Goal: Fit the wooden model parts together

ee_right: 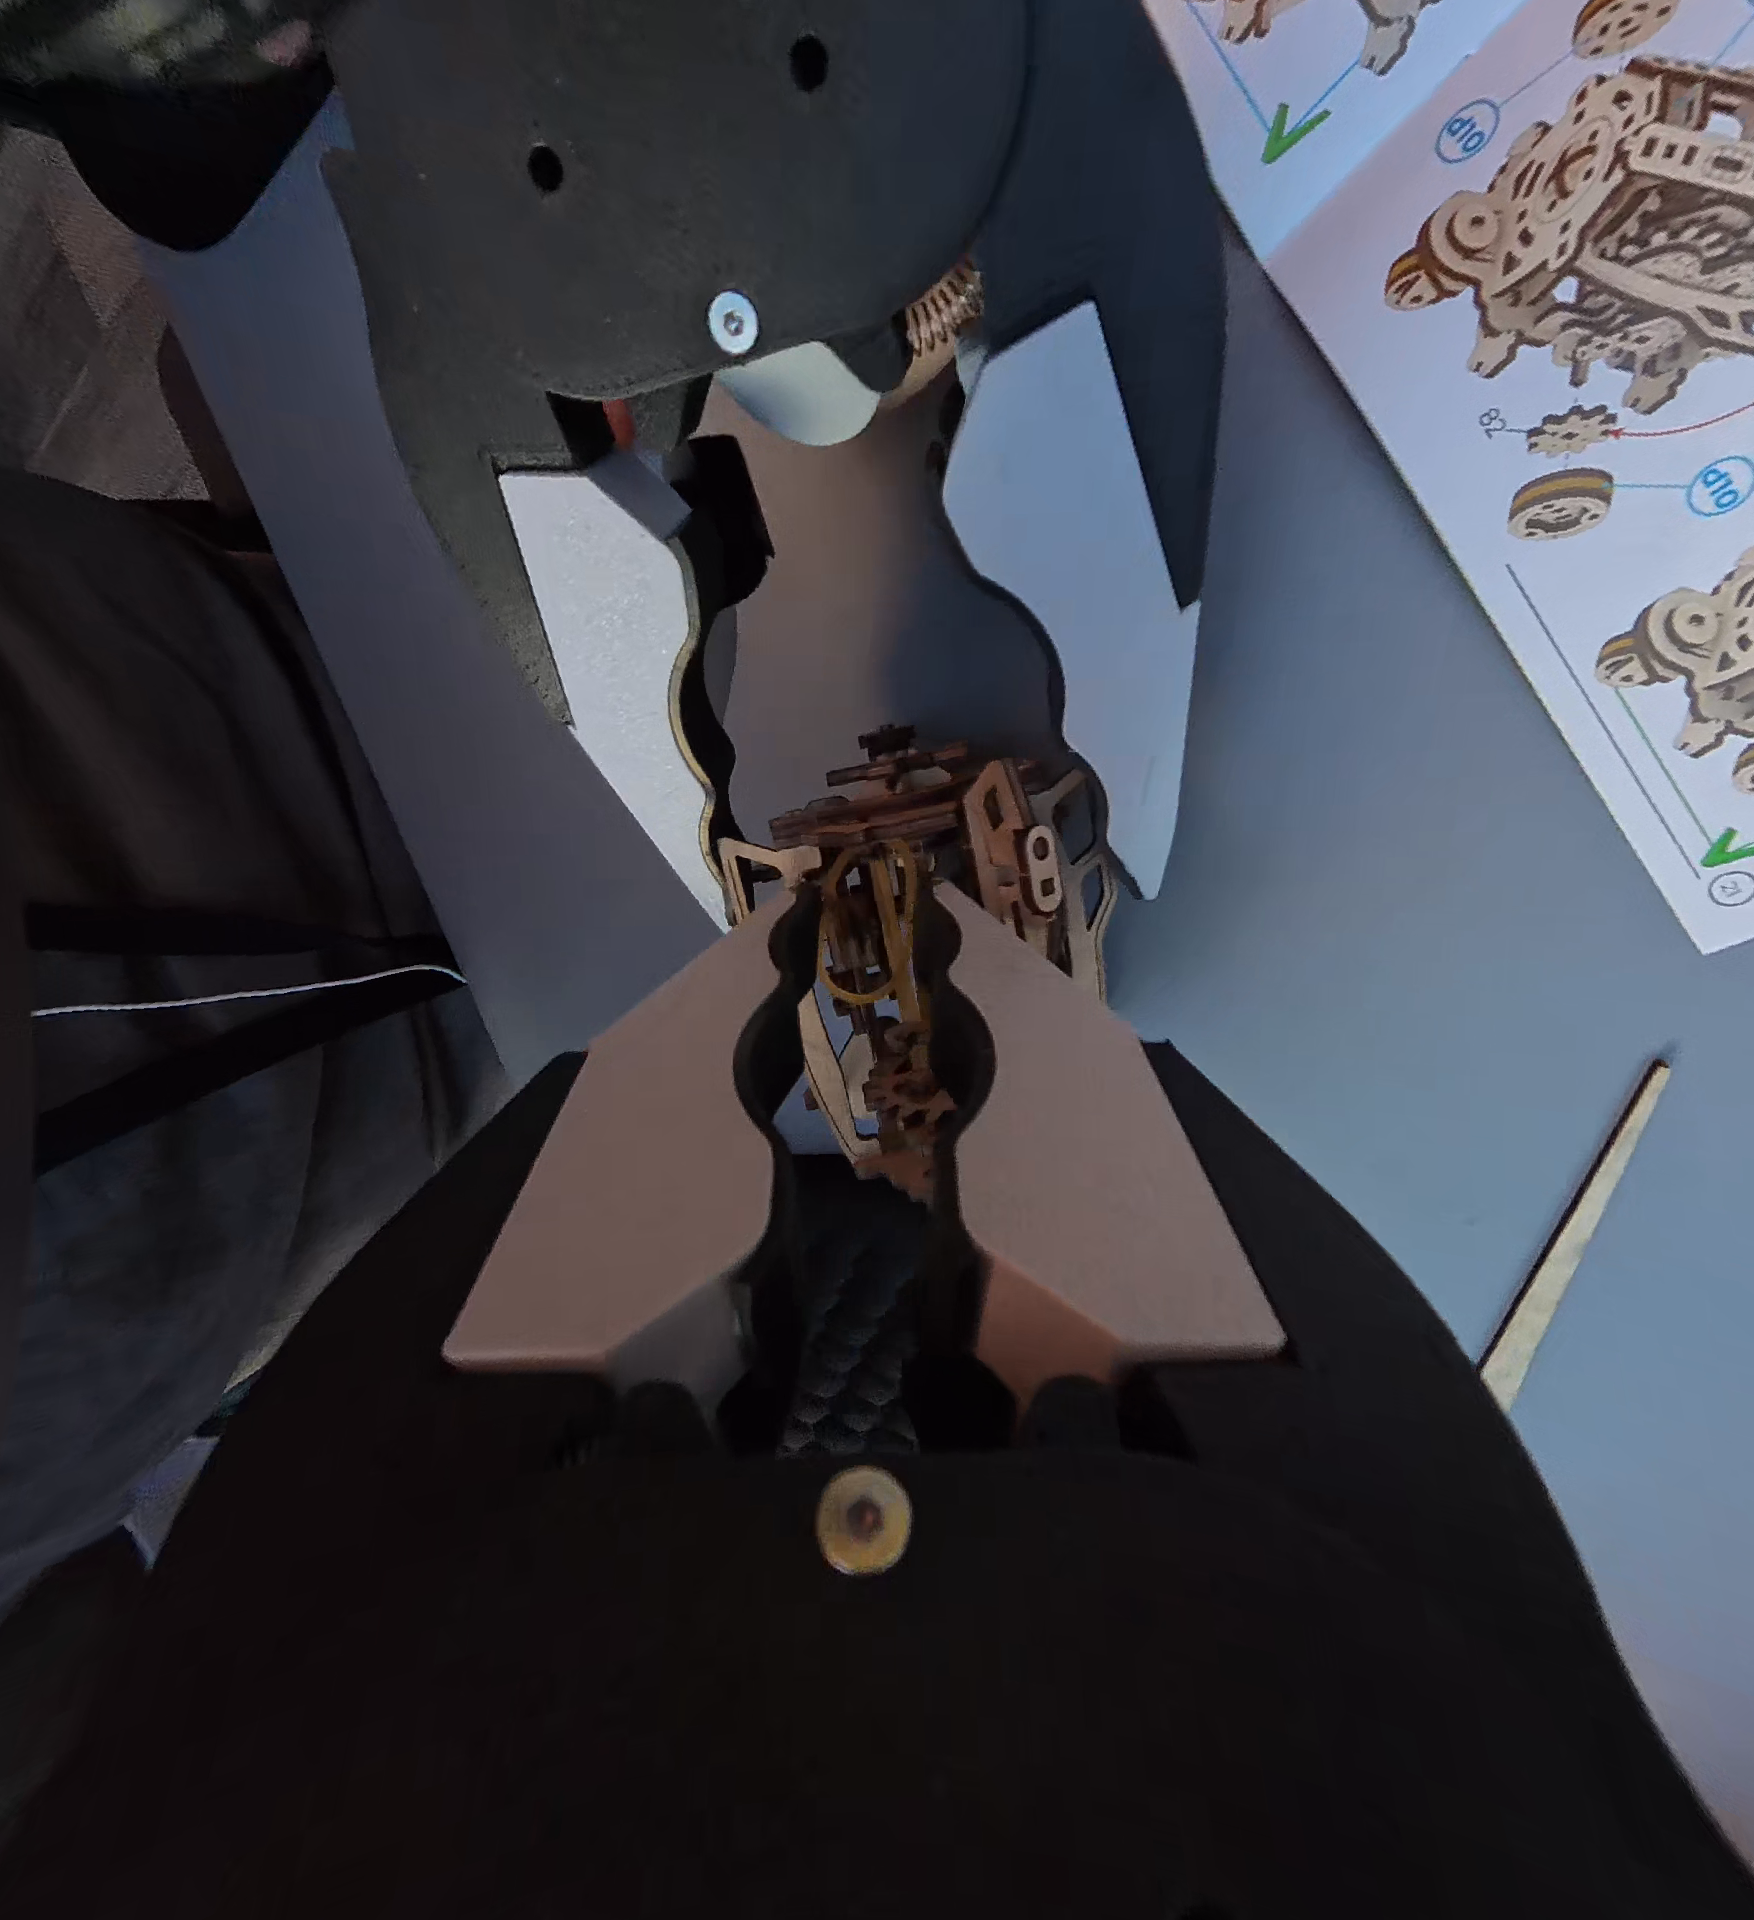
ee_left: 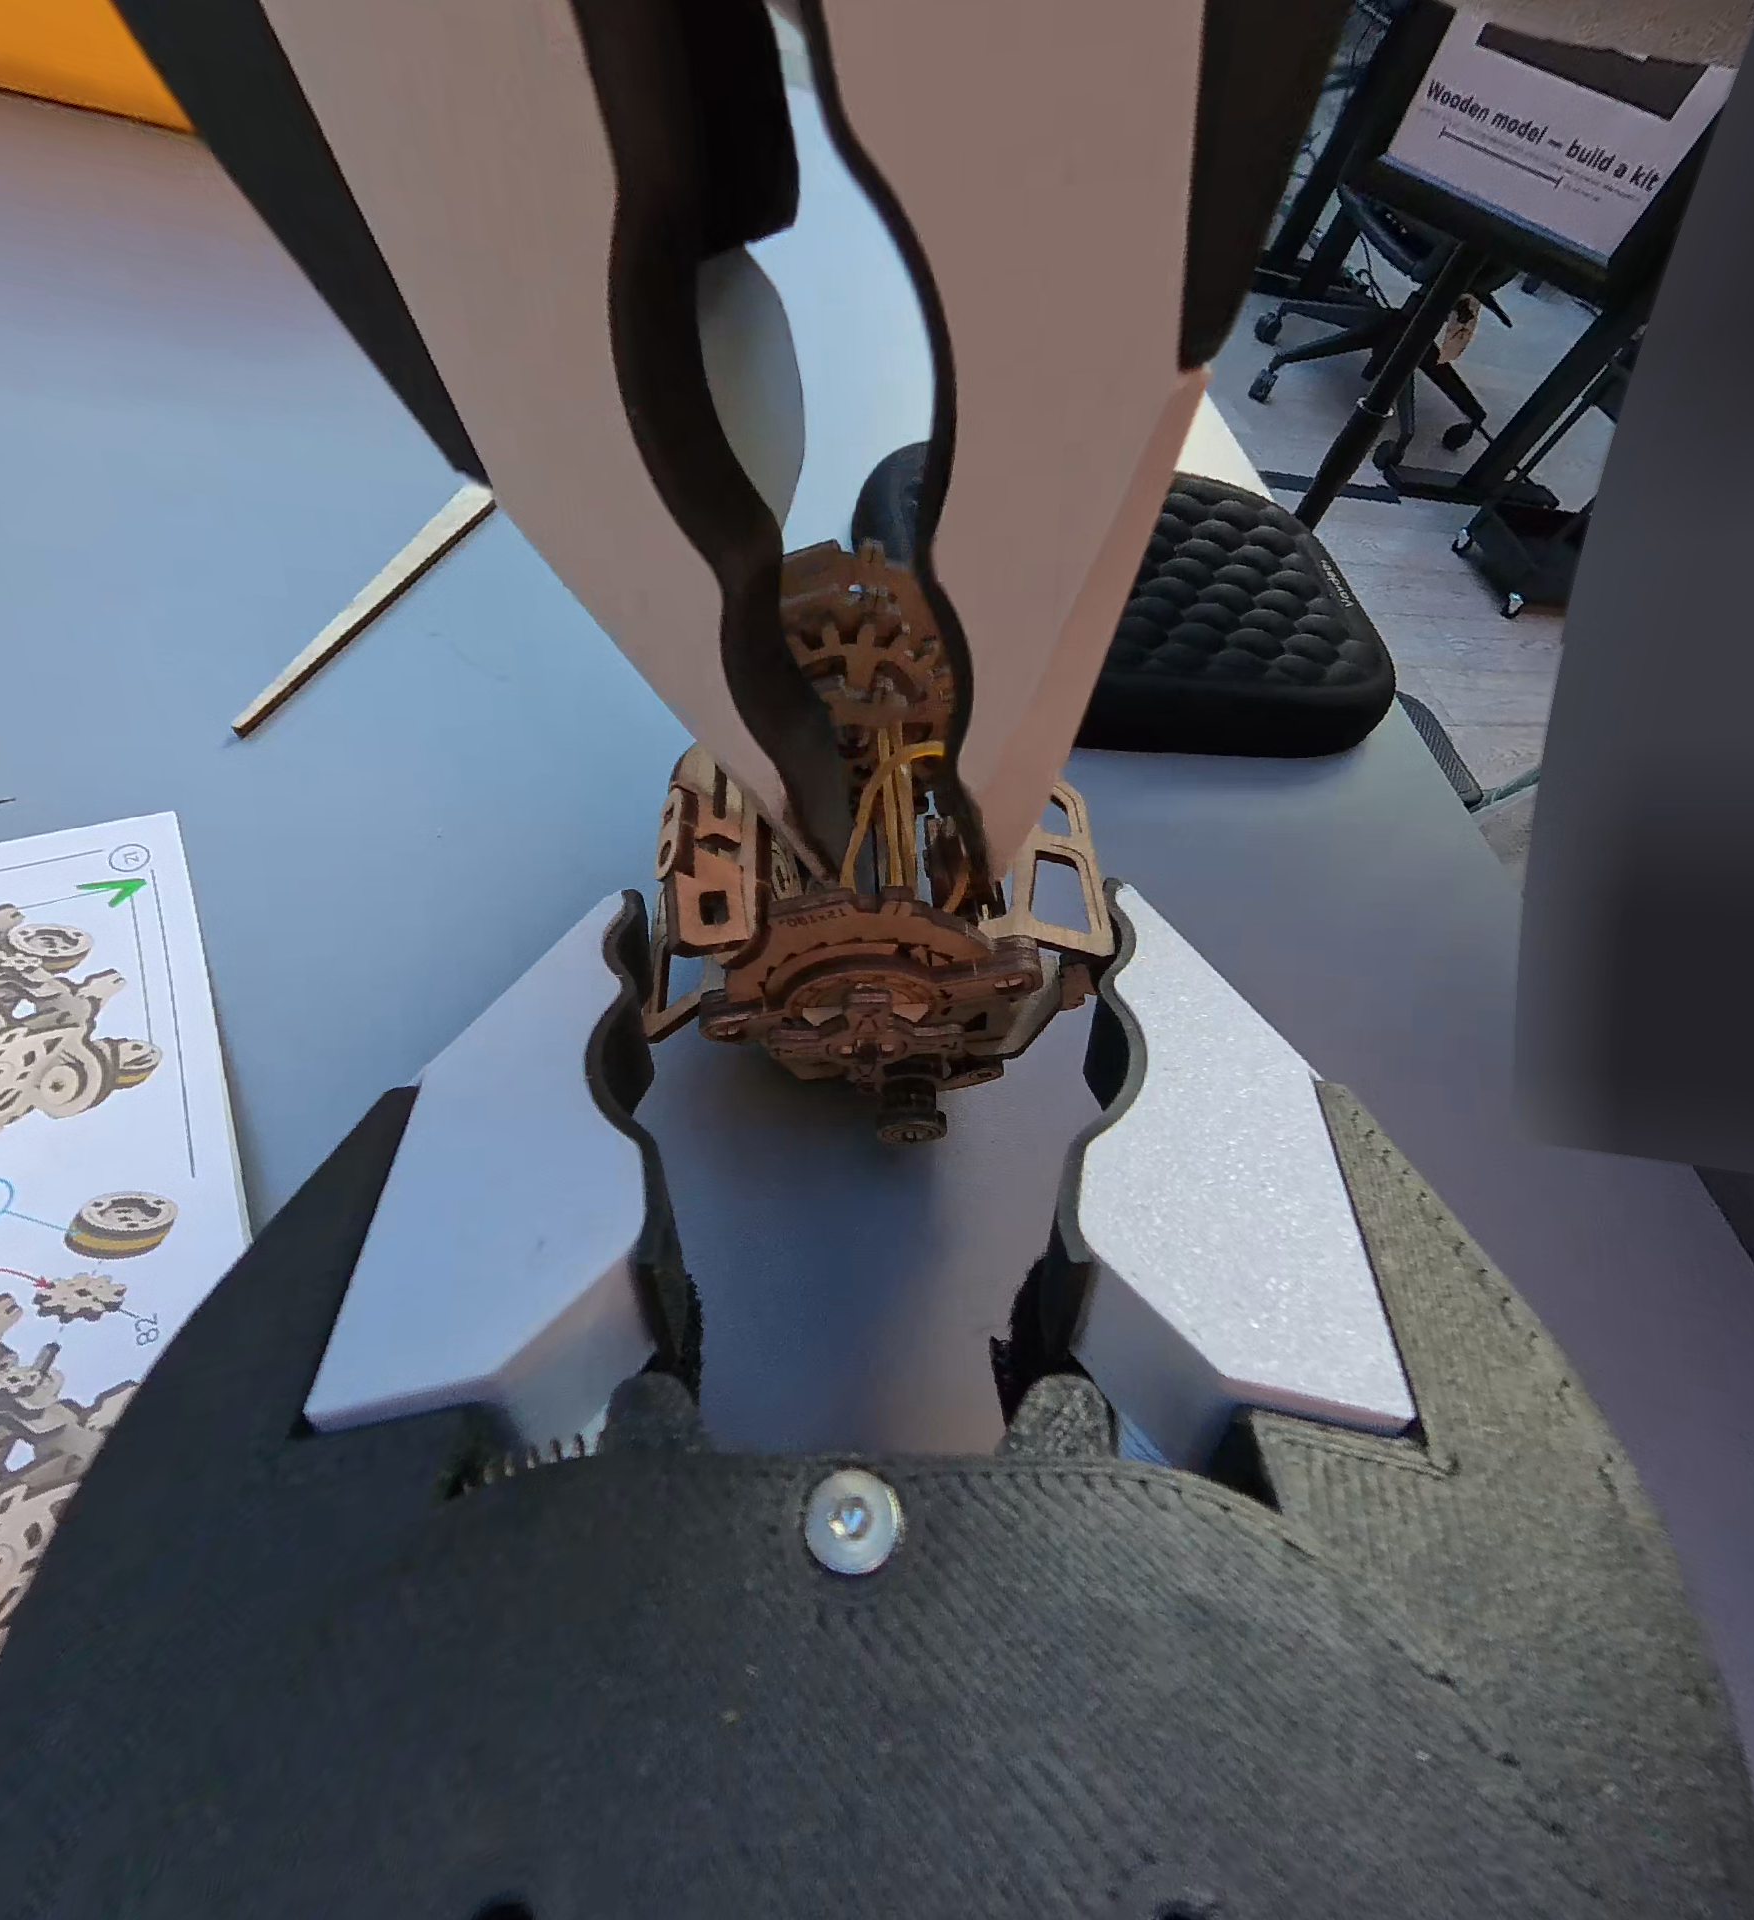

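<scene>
Wooden model (ee_left: 857,977), a laser-cut brown assembly with gears and open side frames, sits on the grey table (ee_left: 229,520) between both grippers. Near end in the left wrist view shows a round layered face plate with a small toothed hub low at its centre. Yellow rubber bands (ee_left: 888,821) run up through the middle of the model toward a large gear (ee_left: 857,644) at the far end. Left gripper (ee_left: 857,966) spread wide, one finger either side of the model's near end; the pads (ee_left: 624,997) stand just beside the thin side frames, and whether they press on them cannot be told from either view. Right gripper (ee_right: 868,935) comes in from the opposite side, tilted down onto the top of the model, jaws narrow; its fingertips (ee_left: 800,821) straddle the rubber bands and the inner gearwork. In the right wrist view the bands and a small wooden cog piece (ee_right: 909,1112) lie inside the gap between its black pads, but a firm pinch on any one of them cannot be made out. Instruction sheet (ee_left: 42,1195) with printed drawings of the model lies flat on the table to the left gripper's left. A thin wooden strip (ee_left: 374,613) lies loose on the table, well apart from the model. Black quilted cushion (ee_left: 1237,623) rests at the table's far edge. Office chairs and a stand with a sign (ee_left: 1548,135) beyond.
</scene>
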A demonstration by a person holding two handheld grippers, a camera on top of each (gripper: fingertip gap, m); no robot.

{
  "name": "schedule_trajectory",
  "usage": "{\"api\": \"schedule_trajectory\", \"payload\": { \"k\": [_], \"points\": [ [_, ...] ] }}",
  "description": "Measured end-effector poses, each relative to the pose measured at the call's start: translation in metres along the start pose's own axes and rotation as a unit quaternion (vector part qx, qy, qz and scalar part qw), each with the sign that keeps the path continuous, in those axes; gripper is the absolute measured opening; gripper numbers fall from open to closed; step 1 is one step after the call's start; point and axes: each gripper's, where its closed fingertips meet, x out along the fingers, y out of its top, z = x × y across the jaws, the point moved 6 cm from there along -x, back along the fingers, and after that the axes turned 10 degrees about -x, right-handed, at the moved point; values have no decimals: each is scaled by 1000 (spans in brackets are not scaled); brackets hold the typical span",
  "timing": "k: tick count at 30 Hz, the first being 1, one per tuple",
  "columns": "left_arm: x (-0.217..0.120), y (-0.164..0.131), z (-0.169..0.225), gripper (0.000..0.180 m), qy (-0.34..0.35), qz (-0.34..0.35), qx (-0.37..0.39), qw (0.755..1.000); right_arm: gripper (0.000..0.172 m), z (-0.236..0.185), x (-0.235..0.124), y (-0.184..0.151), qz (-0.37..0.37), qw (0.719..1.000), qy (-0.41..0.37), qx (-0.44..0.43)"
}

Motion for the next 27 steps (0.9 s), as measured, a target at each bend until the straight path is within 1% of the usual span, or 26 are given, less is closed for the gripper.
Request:
{"api": "schedule_trajectory", "payload": {
  "k": [3, 6, 9, 12, 15, 17, 19, 20, 21, 22, 24, 25, 26, 27],
  "points": [
    [0, 0, 0, 84, -2, 0, -2, 1000, 19, -4, 0, -2, 27, 1000, -8, -13],
    [0, 0, 0, 84, -3, -1, -3, 1000, 22, -5, 3, -8, 22, 999, -21, -15],
    [0, 0, 0, 84, -4, -1, -3, 1000, 22, -6, 1, -9, 43, 998, -40, -31],
    [0, 0, 0, 84, -5, -1, -5, 1000, 27, -7, -6, -9, 65, 995, -59, -45],
    [0, 0, 0, 84, -6, -1, -3, 1000, 26, -6, -15, -13, 80, 991, -90, -57],
    [0, 0, 1, 84, -6, -2, -2, 1000, 26, -8, -28, -14, 116, 983, -122, -72],
    [0, 0, 1, 84, -9, -3, -1, 1000, 23, -13, -49, -16, 193, 964, -160, -90],
    [0, -1, 1, 84, -11, -4, -1, 1000, 23, -17, -62, -19, 245, 947, -182, -106],
    [0, -1, 1, 84, -13, -5, -2, 1000, 24, -22, -76, -24, 305, 921, -208, -124],
    [0, -1, 2, 84, -16, -6, -2, 1000, 25, -26, -89, -32, 369, 890, -226, -144],
    [-1, -1, 2, 84, -20, -7, -3, 1000, 28, -24, -100, -57, 460, 836, -258, -152],
    [-1, -1, 2, 84, -23, -9, -3, 1000, 30, -15, -99, -71, 474, 825, -275, -137],
    [-1, -2, 3, 84, -27, -11, -3, 1000, 31, -1, -94, -86, 462, 829, -296, -111],
    [-1, -2, 4, 84, -32, -13, -3, 999, 32, 15, -85, -102, 432, 838, -322, -87]
  ]
}}
